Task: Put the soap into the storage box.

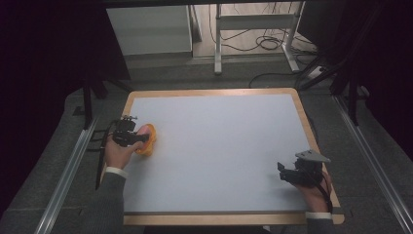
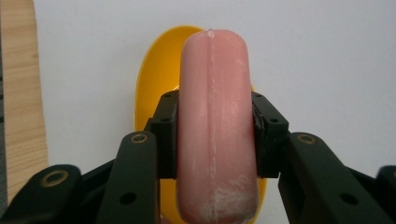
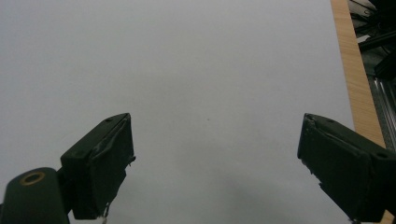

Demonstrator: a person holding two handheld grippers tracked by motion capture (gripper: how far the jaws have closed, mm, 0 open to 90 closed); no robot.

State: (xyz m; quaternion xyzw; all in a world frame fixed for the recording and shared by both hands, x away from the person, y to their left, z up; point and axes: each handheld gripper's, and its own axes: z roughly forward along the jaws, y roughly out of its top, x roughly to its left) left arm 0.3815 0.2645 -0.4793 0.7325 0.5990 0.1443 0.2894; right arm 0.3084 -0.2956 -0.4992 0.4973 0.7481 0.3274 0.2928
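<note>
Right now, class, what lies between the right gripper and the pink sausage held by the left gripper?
In the high view, bare white table top separates the right gripper from the pink sausage in the left gripper.

**A:** From my end, running this remotely, I'd say it's a lab or test room, not a home. The table (image 1: 311, 131) is a white board with a wood rim, framed by metal rails (image 1: 65, 170) and black curtains (image 1: 44, 58).

**B:** Agreed. I can see cables (image 1: 263, 44) loose on the floor behind it, a bare desk frame (image 1: 253, 22), and grey carpet (image 1: 195, 73). Looks like a recording setup to me.
</note>
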